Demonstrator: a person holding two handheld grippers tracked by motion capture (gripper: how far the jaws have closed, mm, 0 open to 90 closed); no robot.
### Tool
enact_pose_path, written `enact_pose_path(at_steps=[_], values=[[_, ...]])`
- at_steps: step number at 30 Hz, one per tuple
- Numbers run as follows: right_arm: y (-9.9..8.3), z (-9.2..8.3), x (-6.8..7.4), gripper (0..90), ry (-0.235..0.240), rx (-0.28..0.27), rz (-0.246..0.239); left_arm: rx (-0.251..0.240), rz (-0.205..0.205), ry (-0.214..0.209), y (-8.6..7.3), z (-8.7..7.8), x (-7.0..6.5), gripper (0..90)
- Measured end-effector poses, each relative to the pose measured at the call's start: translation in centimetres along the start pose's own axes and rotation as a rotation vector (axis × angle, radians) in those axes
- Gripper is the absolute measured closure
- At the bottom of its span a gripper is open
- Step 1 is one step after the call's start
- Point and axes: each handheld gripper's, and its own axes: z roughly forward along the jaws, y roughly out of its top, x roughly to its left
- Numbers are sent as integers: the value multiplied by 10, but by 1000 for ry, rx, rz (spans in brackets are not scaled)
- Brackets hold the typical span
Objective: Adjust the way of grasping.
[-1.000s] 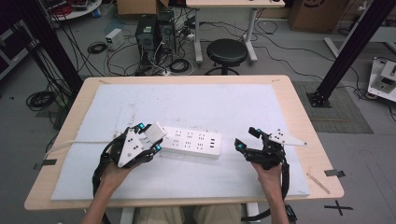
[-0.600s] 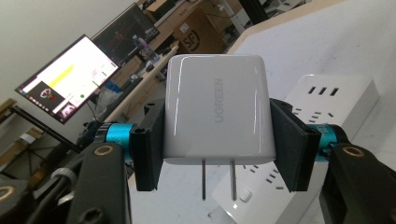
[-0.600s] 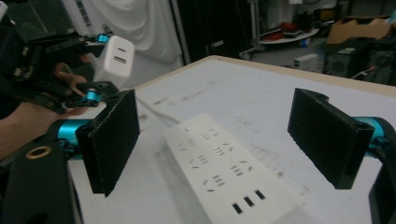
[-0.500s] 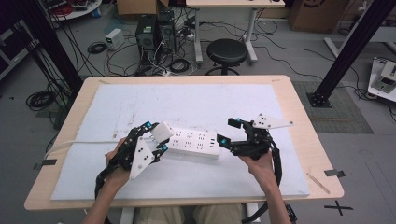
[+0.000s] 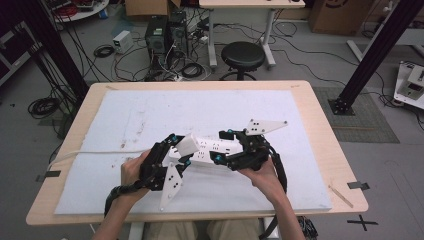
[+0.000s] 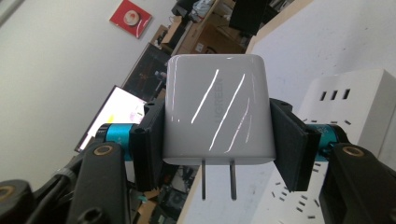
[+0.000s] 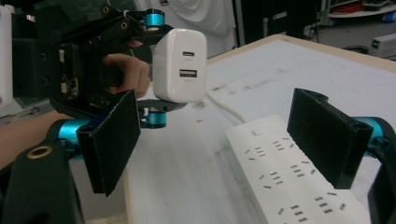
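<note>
A white power strip (image 5: 216,146) lies on the white mat, also seen in the left gripper view (image 6: 346,106) and the right gripper view (image 7: 289,186). My left gripper (image 5: 181,148) is shut on a white plug-in charger (image 5: 189,144), held just over the strip's left end. In the left gripper view the charger (image 6: 217,109) sits between the pads (image 6: 148,140) with its two prongs bare. My right gripper (image 5: 221,146) hovers over the strip's right half. It (image 7: 219,140) stands open, pads apart from the strip, facing the charger (image 7: 180,65).
The strip's white cable (image 5: 95,152) runs left across the mat (image 5: 150,110) and off the wooden table (image 5: 330,135). A black stool (image 5: 242,56) and computer towers (image 5: 160,32) stand beyond the far edge. Black frame posts (image 5: 370,55) rise at both sides.
My left gripper has carried the charger to the right, up to the strip's left end. My right gripper has risen and moved left over the strip's right half.
</note>
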Motion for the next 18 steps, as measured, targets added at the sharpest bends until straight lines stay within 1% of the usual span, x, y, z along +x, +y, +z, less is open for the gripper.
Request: enact_pose_path(at_steps=[1, 3, 4, 5, 8, 9, 10, 12, 13, 15, 17, 18], values=[[0, 1, 0, 175, 4, -1, 0, 8, 34, 5, 2, 0, 0, 423], [0, 4, 2, 175, 21, 12, 8, -2, 55, 8, 4, -1, -2, 424], [0, 5, 2, 175, 25, 13, 5, -16, 69, 10, 6, -1, -4, 424], [0, 6, 2, 175, 39, 16, 11, -24, 83, 11, 7, -1, -5, 424], [0, 7, 2, 179, 53, 18, 19, -31, 87, 8, 8, -1, -7, 424], [0, 7, 2, 198, 53, 18, 19, -39, 108, 10, 10, 0, -9, 424], [1, 7, 1, 242, 69, 13, 7, -44, 112, 10, 10, 0, -10, 424], [1, 7, 1, 242, 73, 10, 4, -51, 115, 3, 11, 0, -10, 424], [1, 8, 1, 241, 87, 12, 11, -53, 117, 0, 12, 0, -11, 424], [1, 9, 1, 241, 92, 20, 17, -60, 117, 4, 12, 1, -11, 423], [1, 10, 0, 241, 96, 18, 11, -63, 119, -2, 14, 1, -12, 424], [1, 12, 0, 241, 106, 20, 17, -65, 120, -9, 14, 2, -13, 424]])
